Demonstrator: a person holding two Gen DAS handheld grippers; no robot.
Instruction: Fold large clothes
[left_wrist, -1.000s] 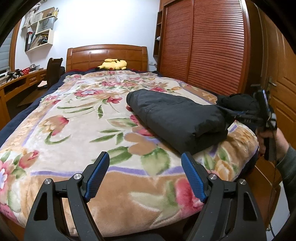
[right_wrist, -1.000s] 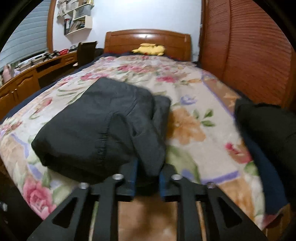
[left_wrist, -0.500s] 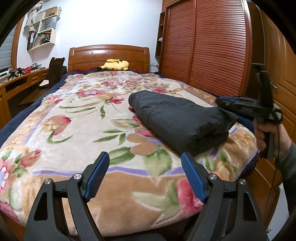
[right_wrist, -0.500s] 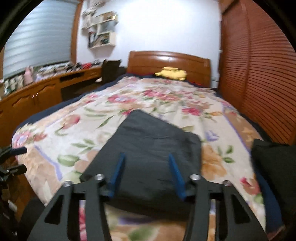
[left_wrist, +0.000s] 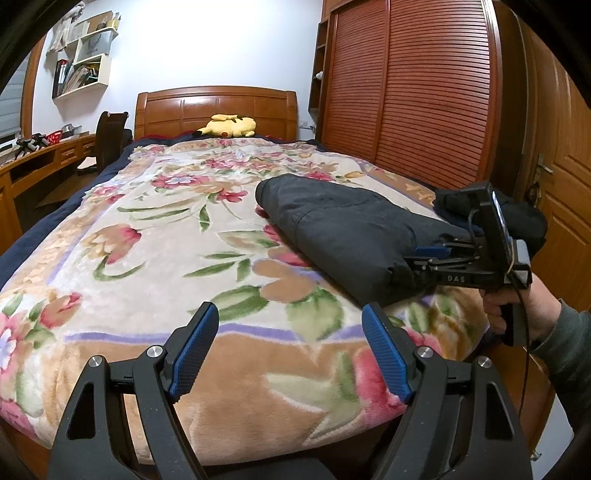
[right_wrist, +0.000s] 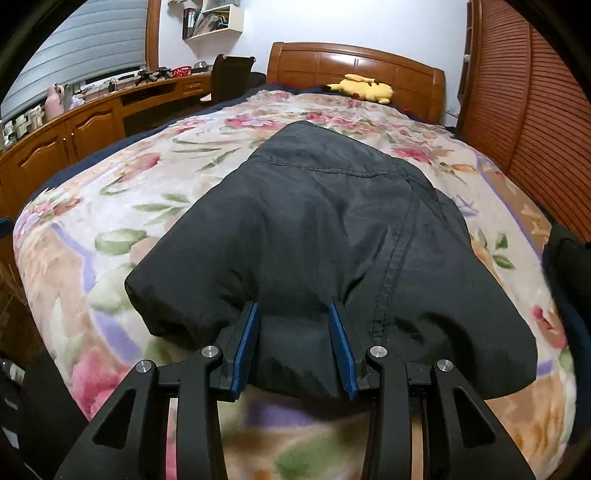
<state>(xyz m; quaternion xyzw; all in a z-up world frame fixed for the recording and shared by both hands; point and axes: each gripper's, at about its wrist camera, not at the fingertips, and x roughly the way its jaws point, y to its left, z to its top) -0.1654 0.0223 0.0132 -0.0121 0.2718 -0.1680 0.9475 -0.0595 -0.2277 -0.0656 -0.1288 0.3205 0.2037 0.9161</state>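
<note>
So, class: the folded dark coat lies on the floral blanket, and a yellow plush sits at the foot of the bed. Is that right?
Not quite. The plush sits at the headboard, as the left wrist view shows. The coat does lie on the blanket.

White letters reading "DAS" (first letter may be "O" or "D") stand on the black body of the right tongs in the left wrist view; lettering on a white bag on the wall shelf is too small to read.
</note>
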